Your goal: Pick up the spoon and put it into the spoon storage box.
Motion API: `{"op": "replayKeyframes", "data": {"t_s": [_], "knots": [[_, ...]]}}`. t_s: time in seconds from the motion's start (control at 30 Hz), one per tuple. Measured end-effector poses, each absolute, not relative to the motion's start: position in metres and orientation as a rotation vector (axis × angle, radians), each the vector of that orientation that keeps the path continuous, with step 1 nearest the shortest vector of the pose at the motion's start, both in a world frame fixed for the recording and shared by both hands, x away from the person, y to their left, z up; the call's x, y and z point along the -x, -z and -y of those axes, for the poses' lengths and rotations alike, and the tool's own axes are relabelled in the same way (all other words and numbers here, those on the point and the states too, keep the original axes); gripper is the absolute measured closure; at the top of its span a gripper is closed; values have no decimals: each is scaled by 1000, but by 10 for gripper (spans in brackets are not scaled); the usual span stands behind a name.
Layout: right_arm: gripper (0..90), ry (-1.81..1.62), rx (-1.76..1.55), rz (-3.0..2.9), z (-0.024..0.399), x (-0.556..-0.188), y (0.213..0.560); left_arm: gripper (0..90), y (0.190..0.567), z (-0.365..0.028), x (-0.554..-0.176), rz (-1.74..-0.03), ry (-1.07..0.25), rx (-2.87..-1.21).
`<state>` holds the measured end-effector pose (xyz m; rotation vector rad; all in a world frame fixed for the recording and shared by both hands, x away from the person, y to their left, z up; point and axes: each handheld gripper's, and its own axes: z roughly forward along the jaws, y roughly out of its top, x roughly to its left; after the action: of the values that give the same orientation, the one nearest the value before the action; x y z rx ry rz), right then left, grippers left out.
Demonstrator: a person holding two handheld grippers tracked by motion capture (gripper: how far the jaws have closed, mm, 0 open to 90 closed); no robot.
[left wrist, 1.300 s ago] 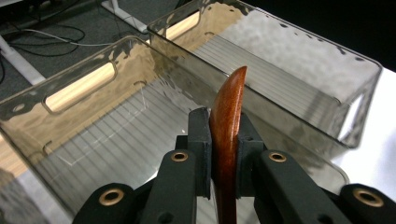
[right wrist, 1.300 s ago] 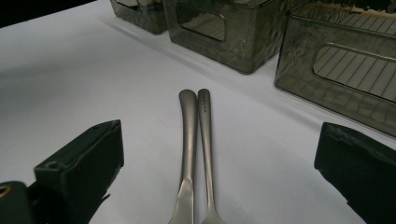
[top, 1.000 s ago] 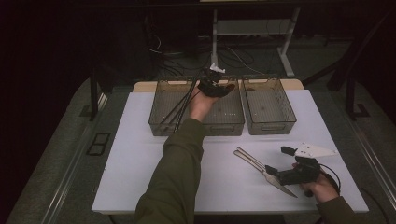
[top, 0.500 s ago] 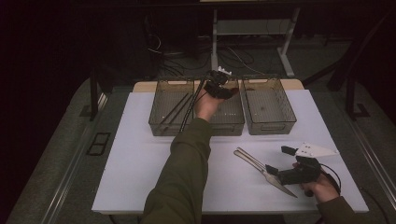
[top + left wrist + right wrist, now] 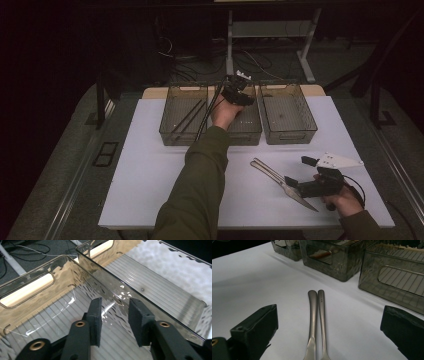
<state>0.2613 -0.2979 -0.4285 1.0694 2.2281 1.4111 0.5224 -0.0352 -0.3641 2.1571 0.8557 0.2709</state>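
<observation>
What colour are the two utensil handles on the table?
Silver-grey metal utensil handles, clearest in the right gripper view.

Your white tabletop (image 5: pixel 150 190) carries three bins (image 5: pixel 287 112) beyond your right claw (image 5: pixel 292 184), cutlery (image 5: pixel 272 176) between its jaws.

Smoky bins, white bench, silver cutlery

We see three smoke-brown see-through bins (image 5: pixel 287 112) with ribbed, striped floors on a white bench (image 5: pixel 150 170), two plain silver utensils (image 5: pixel 317 322) lying together, black jaws on our left hand-held gripper (image 5: pixel 115 320) and right hand-held gripper (image 5: pixel 329 330), and an olive-green sleeve (image 5: pixel 197 190).
</observation>
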Motion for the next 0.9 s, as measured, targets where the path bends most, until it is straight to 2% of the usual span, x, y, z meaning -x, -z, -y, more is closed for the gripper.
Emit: {"op": "replayKeyframes", "data": {"t_s": [0.27,0.9], "knots": [[9,-1401,-1068,-2226,298,-264,429,505,355,27,-507,-754,-226,-2162],[9,-1385,-1076,-2233,299,-261,430,406,348,-10,-438,-577,-213,-2139]]}}
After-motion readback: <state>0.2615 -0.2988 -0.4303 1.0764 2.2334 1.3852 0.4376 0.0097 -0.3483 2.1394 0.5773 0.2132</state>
